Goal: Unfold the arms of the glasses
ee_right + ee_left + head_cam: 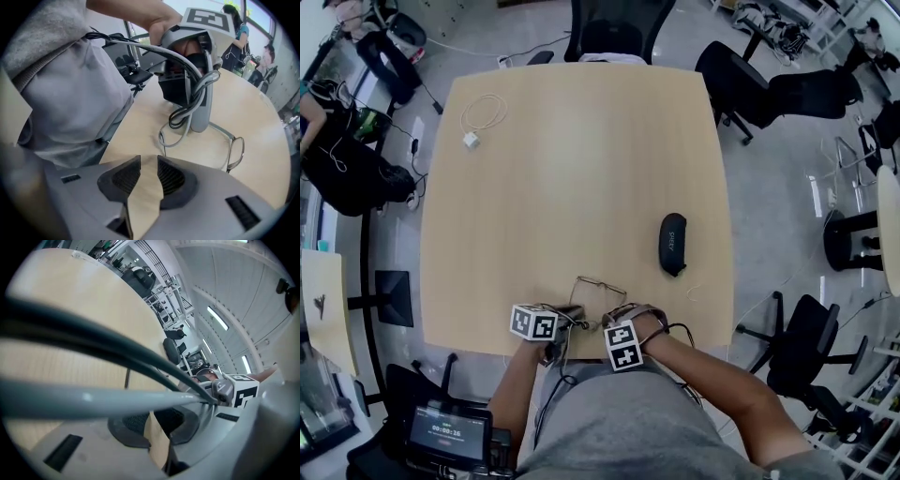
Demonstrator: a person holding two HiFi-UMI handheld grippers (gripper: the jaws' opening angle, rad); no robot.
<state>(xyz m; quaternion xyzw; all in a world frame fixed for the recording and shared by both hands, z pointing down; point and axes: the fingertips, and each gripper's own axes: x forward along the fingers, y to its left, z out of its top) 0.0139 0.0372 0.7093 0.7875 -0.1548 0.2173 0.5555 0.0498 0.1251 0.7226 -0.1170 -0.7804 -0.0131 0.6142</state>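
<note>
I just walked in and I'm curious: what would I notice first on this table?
Probably the thin wire glasses lying at the near edge of the big pale table. The left gripper and right gripper are close around them, jaws apart. A black case lies to the right, and a white cable sits near the far left corner.

One table, one pair of glasses, one case, one cable, one screen. Two grippers: left gripper, right gripper. At least four chairs.
</note>
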